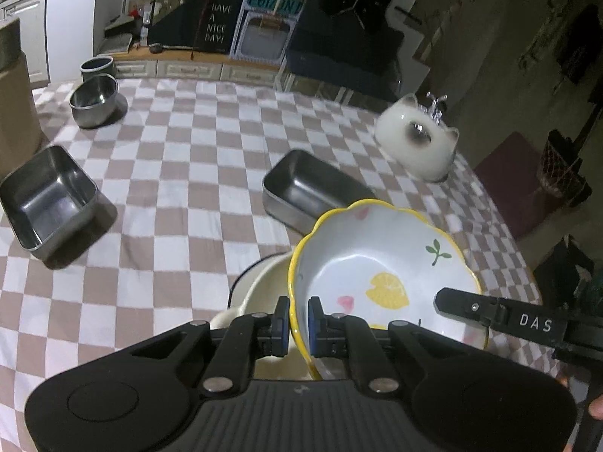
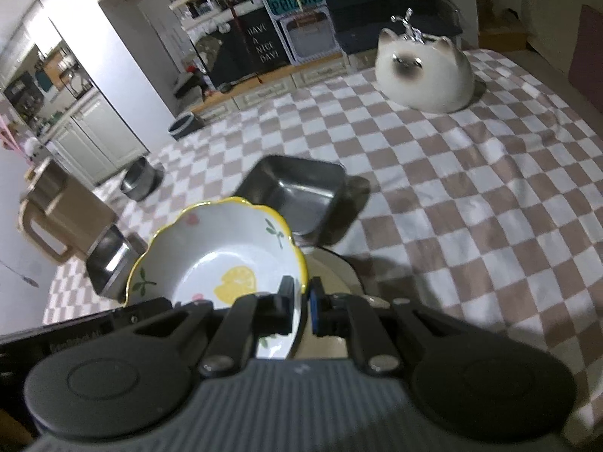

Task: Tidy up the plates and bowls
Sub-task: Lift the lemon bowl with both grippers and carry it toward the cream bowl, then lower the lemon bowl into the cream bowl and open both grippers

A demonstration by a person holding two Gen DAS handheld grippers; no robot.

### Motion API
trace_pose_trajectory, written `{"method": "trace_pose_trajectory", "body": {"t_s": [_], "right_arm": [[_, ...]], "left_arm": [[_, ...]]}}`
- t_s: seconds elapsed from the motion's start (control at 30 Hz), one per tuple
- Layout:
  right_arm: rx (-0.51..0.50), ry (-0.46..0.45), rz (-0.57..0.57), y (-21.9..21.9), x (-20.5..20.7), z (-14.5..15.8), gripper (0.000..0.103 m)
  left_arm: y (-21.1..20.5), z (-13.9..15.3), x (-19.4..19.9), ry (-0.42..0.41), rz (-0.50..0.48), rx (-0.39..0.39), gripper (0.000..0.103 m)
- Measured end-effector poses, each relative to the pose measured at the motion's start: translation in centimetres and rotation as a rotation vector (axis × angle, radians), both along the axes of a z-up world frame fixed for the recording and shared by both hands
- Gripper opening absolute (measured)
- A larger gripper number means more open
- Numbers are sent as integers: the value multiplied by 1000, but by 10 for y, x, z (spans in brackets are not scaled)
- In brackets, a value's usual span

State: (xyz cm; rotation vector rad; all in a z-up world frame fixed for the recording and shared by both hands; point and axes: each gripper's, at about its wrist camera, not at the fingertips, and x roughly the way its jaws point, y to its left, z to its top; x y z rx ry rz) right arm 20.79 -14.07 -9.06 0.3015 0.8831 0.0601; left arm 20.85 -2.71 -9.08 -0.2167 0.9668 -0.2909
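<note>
Checkered pink-and-white cloth (image 1: 181, 173) covers the whole desk, with a dim room behind it: cabinets and a dark sign (image 1: 216, 28) reading "HAVE A NICE DAY!".

You've got both claws clamped on the same thing, the yellow-rimmed bowl (image 1: 380, 263) with the lemon painted inside. Your left claw (image 1: 299, 324) pinches its rim with one pad inside and one outside. Your right claw (image 2: 301, 307) does the same on the opposite rim, so the bowl hangs tilted between the two. In the left view you can see the right claw's black finger reaching in from the right edge.

Right under the bowl sits a cream dish (image 1: 260, 282) with a dark rim, near the front edge of the desk. Whether the bowl touches it, I can't tell.

Just beyond the bowl is a rectangular steel tray (image 1: 305, 184), empty side up. A second steel tray (image 1: 47, 199) sits well apart toward the left edge. At the far left corner there's a round steel bowl (image 1: 94, 100), with a dark pot (image 1: 97, 66) just behind it. Over at the far right is a white cat-shaped dish (image 1: 418, 139), something shiny and metal poking out of its top.
</note>
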Motion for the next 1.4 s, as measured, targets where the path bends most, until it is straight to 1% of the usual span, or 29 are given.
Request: {"method": "trace_pose_trajectory", "body": {"t_s": [0.13, 0.37, 0.57, 0.73, 0.83, 1.13, 1.27, 1.4], "right_arm": [[-20, 39, -3, 0, 2, -4, 11], [-72, 95, 24, 8, 7, -13, 11], [-85, 138, 30, 8, 12, -18, 12], [-125, 176, 37, 12, 16, -24, 12], [-154, 186, 38, 15, 18, -26, 12], [-206, 229, 52, 18, 21, -34, 12], [-213, 223, 66, 20, 20, -33, 18], [-215, 223, 71, 20, 20, -32, 19]], "left_arm": [[-5, -9, 3, 23, -2, 32, 10], [-1, -18, 8, 53, 9, 40, 11], [-4, -28, 10, 79, -10, 68, 11], [-7, -37, 14, 96, -23, 99, 11], [-12, -40, 15, 98, -37, 124, 13], [-16, -46, 17, 112, -52, 150, 14], [-16, -47, 16, 115, -57, 145, 14], [-15, -48, 16, 118, -60, 143, 14]]}}
